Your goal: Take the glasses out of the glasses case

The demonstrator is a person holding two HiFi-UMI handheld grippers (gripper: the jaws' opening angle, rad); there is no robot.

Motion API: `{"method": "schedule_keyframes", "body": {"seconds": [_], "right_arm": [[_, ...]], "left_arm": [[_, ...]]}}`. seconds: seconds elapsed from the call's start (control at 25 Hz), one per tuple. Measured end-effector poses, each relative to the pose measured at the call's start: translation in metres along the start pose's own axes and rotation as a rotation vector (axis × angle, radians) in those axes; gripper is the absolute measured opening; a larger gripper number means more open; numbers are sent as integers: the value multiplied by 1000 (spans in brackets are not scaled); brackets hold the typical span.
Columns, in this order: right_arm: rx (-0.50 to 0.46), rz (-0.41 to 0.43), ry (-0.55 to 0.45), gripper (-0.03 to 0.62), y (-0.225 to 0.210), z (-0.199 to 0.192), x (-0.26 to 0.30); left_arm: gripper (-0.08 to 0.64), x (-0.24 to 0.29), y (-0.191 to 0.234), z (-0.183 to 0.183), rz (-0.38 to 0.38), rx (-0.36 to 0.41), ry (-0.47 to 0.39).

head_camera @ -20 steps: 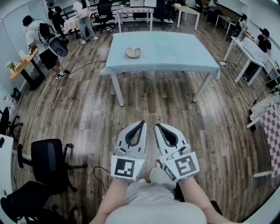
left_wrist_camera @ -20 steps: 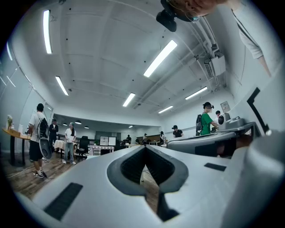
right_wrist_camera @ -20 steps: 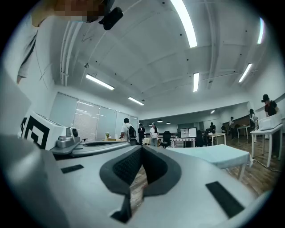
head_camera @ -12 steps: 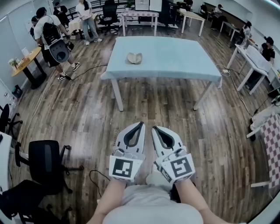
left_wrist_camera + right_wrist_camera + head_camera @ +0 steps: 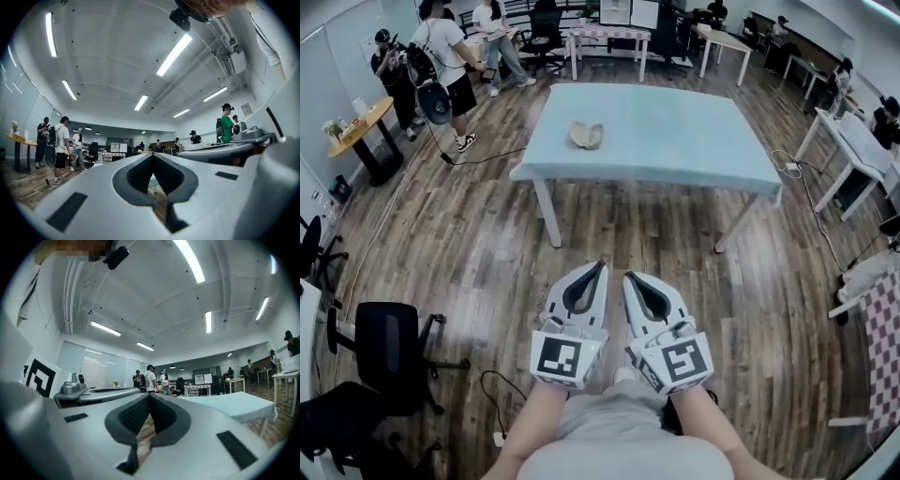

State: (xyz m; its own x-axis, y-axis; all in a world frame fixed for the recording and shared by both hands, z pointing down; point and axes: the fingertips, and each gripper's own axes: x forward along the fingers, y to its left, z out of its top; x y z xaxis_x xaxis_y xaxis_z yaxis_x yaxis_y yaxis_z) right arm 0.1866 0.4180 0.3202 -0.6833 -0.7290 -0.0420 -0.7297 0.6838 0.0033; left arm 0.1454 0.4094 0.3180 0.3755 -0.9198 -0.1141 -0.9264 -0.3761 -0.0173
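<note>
Evidently nothing is under way yet: the left gripper [image 5: 602, 265] and right gripper [image 5: 628, 277] are held side by side near the body, roughly level, each with its jaws pressed together on nothing, probably a carrying pose for walking up to the table [image 5: 675, 122]. The case [image 5: 586, 136] lies on the table's far left part, well apart from both grippers; whether glasses are inside is too small to tell. Only wood floor [image 5: 628, 225] lies between, and a chair [image 5: 394, 347] and people [image 5: 445, 47] stand off to the left, clear of the path.
</note>
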Motion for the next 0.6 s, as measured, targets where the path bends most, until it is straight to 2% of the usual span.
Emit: {"method": "schedule_keyframes", "body": {"seconds": [0.4, 0.6], "right_arm": [[26, 57, -12, 8, -50, -3, 16], [22, 87, 0, 8, -59, -10, 22]], "left_arm": [[6, 46, -7, -8, 50, 20, -5], [6, 56, -6, -18, 77, 25, 0]]}}
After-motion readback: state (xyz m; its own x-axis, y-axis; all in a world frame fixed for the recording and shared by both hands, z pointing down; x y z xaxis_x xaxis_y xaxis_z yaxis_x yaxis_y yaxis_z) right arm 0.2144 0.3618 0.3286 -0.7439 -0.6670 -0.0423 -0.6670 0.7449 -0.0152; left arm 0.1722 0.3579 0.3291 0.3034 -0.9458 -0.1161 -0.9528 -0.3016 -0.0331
